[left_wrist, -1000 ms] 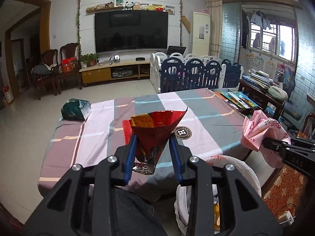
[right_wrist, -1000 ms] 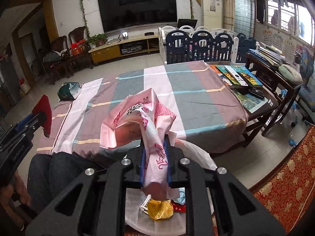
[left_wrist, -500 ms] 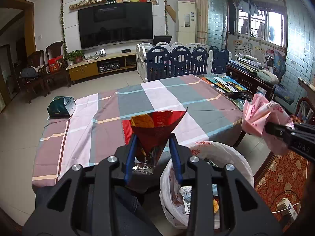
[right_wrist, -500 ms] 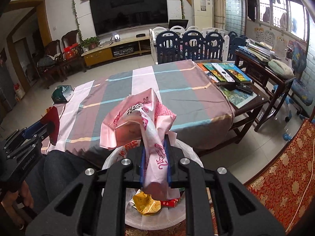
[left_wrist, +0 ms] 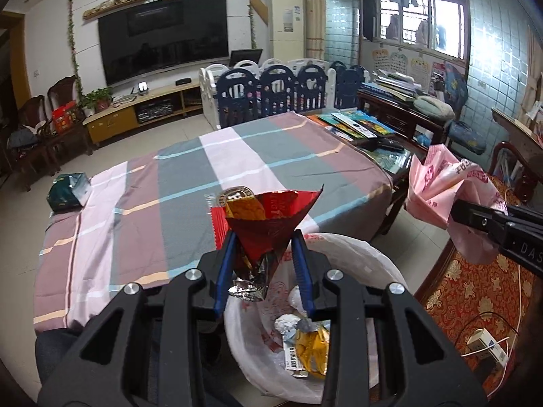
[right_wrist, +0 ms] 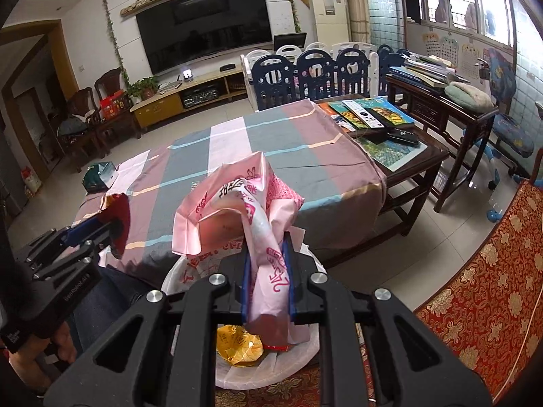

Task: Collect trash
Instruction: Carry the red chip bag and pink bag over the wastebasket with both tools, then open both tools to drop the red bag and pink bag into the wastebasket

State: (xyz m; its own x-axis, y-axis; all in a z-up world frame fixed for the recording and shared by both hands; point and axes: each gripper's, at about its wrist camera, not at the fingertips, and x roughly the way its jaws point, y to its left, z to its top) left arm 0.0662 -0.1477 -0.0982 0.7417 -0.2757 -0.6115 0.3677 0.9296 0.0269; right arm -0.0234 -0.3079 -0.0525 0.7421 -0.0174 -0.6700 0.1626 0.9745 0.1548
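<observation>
Over the last second both grippers have drawn back from the cloth-covered bench (left_wrist: pixel 190 183) until they hang above the white plastic trash bag (left_wrist: pixel 370 261), which now fills the lower part of both views instead of just peeking in at the edge.

The left gripper (left_wrist: pixel 263 264) has its blue-padded fingers (left_wrist: pixel 225 264) closed on the narrow lower end of a red foil snack wrapper (left_wrist: pixel 271 220) with a crumpled silver inside; the wrapper fans open upward into a cone and sits over the near rim of the bag. In the right wrist view the same gripper shows at the left edge, the red wrapper poking out of it.

The right gripper (right_wrist: pixel 268 274) has its fingers (right_wrist: pixel 246 281) clamped on a twisted pink plastic bag with red printing (right_wrist: pixel 244 210). The gathered neck runs down between the fingers and its tail hangs directly over the trash bag's mouth, while the loose upper part billows above them.

Inside the trash bag lie a crumpled yellow-gold foil wrapper (right_wrist: pixel 239 346), some silver foil scraps (left_wrist: pixel 292 322) and a small printed packet (left_wrist: pixel 295 361).

On the striped pink, grey and mauve cloth, a dark green box (left_wrist: pixel 68 191) rests near the far left corner, well apart from the grippers. The trash bag stands on the floor just beside the bench's near edge, next to a red and gold patterned rug (right_wrist: pixel 482 288).
</observation>
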